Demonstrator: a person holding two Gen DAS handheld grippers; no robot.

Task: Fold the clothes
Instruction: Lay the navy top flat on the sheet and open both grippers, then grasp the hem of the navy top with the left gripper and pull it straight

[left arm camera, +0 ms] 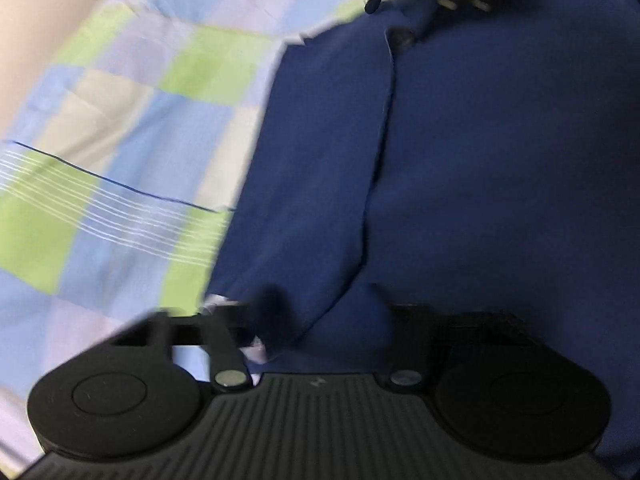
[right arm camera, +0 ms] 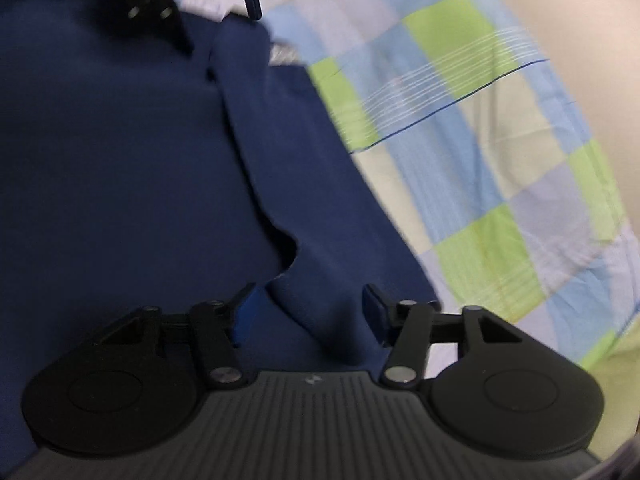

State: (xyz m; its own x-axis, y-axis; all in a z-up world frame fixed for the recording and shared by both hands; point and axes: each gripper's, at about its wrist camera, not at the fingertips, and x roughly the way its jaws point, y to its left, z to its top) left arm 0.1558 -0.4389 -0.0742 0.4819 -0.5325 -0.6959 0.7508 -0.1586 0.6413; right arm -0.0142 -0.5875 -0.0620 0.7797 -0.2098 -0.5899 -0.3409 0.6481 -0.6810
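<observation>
While the left wrist view is smeared by motion, it shows the dark navy blue knit garment spread over a bed sheet checked in pale blue, lime green and lilac, with a seamed fold running down the cloth. At the bottom of that view the left gripper has its fingers sunk into a bunched navy edge; its jaws stand wide apart, yet cloth hides the tips, so whether it is pinching anything cannot be told. At the top edge the right gripper shows small and dark over the far end of the garment.

From the right wrist view, the right gripper stands spread, its blue-padded fingers either side of a raised navy ridge without closing on it. The garment covers the left and middle here, with the checked sheet bare toward the right.

My reading is that both ends are about to be taken. The risk is a shallow bite that catches only one layer, so the fold drags crooked, or pinches the sheet beneath along with it.
</observation>
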